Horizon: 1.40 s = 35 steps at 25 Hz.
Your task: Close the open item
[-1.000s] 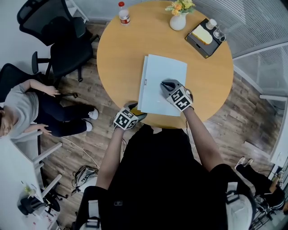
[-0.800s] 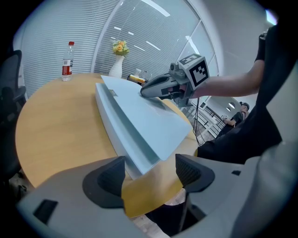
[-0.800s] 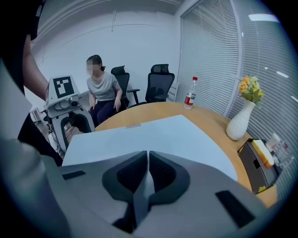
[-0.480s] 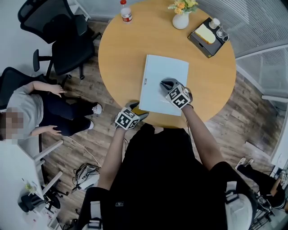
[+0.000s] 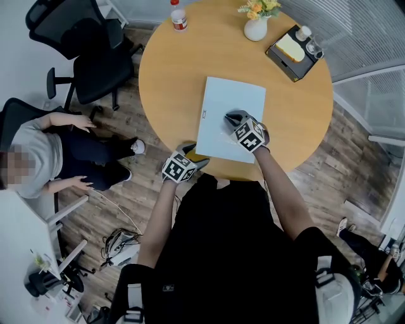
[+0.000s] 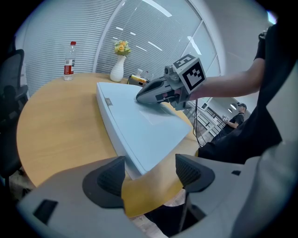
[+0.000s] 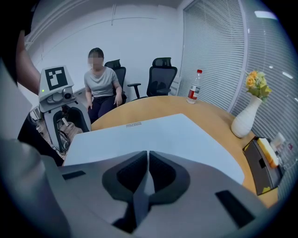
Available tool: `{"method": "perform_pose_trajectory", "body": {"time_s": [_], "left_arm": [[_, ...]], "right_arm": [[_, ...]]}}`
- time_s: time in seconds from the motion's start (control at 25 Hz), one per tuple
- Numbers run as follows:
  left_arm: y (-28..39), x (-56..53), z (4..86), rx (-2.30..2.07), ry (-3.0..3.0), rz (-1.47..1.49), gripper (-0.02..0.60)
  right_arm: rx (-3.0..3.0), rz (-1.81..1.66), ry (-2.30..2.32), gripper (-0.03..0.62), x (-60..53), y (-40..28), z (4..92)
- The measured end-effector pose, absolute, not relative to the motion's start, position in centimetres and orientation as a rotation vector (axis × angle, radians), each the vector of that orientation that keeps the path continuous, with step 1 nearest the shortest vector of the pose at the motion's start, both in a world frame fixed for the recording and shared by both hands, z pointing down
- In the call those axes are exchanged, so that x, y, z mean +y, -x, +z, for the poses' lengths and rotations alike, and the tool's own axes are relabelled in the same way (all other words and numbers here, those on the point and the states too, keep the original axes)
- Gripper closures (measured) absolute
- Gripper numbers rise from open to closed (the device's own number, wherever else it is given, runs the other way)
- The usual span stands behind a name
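A pale blue laptop (image 5: 231, 104) lies flat with its lid down on the round wooden table (image 5: 171, 82). My right gripper (image 5: 233, 118) is shut, and its tips rest on the lid near the laptop's near right part. In the right gripper view the shut jaws (image 7: 147, 160) lie just over the lid (image 7: 153, 132). My left gripper (image 5: 190, 152) is open at the table's near edge, beside the laptop's near left corner. In the left gripper view that corner (image 6: 139, 139) sits just ahead of the open left gripper (image 6: 150, 169), with nothing between the fingers.
At the table's far side stand a water bottle (image 5: 178, 18), a white vase of flowers (image 5: 256, 26) and a black tray (image 5: 292, 49) with small items. Office chairs (image 5: 88, 57) and a seated person (image 5: 44, 152) are to the left, off the table.
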<state>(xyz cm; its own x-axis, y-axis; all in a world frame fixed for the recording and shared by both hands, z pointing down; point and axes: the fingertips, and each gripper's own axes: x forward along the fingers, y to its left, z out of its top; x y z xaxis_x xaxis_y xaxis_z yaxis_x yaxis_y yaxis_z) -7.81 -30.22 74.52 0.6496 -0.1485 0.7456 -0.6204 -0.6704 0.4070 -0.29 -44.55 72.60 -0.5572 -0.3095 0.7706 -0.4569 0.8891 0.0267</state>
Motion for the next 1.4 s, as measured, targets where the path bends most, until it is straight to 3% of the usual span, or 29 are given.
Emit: {"method": "perform_pose_trajectory", "body": {"time_s": [1.4], "left_arm": [[7.8, -30.5, 74.8, -0.579, -2.207, 0.882, 0.252]], "right_arm": [[-2.272, 0.181, -0.546, 0.583, -44.3, 0.5, 71.8]]}}
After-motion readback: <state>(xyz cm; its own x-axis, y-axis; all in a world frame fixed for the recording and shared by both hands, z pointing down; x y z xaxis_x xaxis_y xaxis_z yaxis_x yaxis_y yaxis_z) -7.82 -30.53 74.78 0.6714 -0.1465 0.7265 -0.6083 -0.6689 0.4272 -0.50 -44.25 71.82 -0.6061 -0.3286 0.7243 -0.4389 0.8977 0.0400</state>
